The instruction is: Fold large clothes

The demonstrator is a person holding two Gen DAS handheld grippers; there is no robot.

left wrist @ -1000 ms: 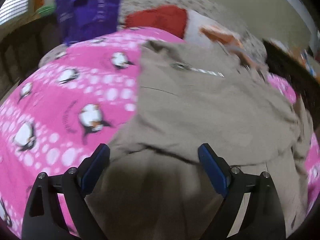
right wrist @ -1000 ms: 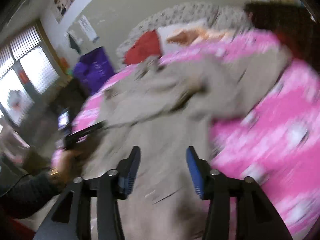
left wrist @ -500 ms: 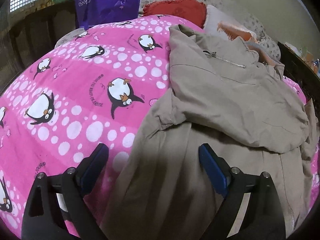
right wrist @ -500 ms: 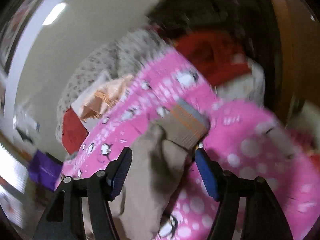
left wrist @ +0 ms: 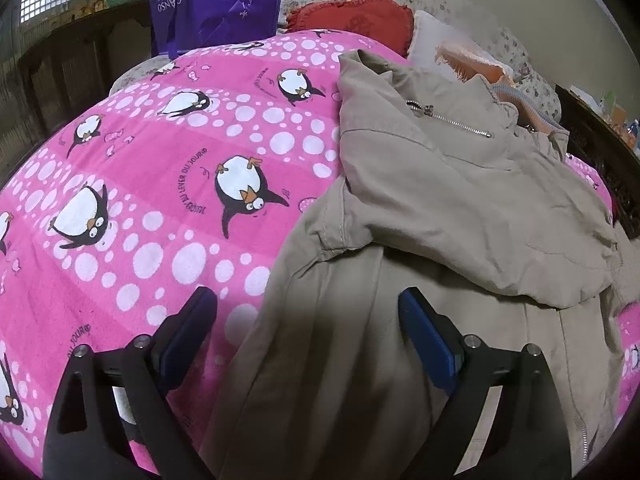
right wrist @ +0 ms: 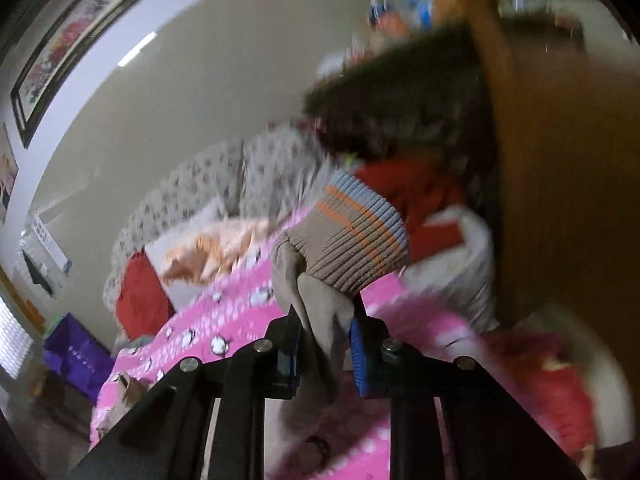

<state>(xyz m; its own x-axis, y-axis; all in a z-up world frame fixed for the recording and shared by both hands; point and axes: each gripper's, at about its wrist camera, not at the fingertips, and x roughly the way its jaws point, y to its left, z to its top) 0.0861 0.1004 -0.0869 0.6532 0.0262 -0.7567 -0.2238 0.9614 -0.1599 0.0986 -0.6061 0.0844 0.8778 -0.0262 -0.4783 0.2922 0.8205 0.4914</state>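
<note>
A large beige jacket (left wrist: 440, 208) lies on a pink penguin blanket (left wrist: 152, 184), its upper part with a zipper (left wrist: 448, 120) folded down over the body. My left gripper (left wrist: 308, 320) is open and empty, hovering over the jacket's lower left edge. My right gripper (right wrist: 325, 336) is shut on the jacket's sleeve (right wrist: 320, 312) just below its striped ribbed cuff (right wrist: 352, 236) and holds it lifted above the bed.
A purple bag (left wrist: 216, 0), a red cushion (left wrist: 352, 20) and pillows (left wrist: 460, 56) sit at the head of the bed. Dark wooden furniture (left wrist: 600, 152) stands to the right. In the right wrist view a brown wooden panel (right wrist: 560, 160) is close on the right.
My right gripper swung from the jacket body to the sleeve, closed on it below the cuff and raised it. My left gripper drew back slightly and stayed open.
</note>
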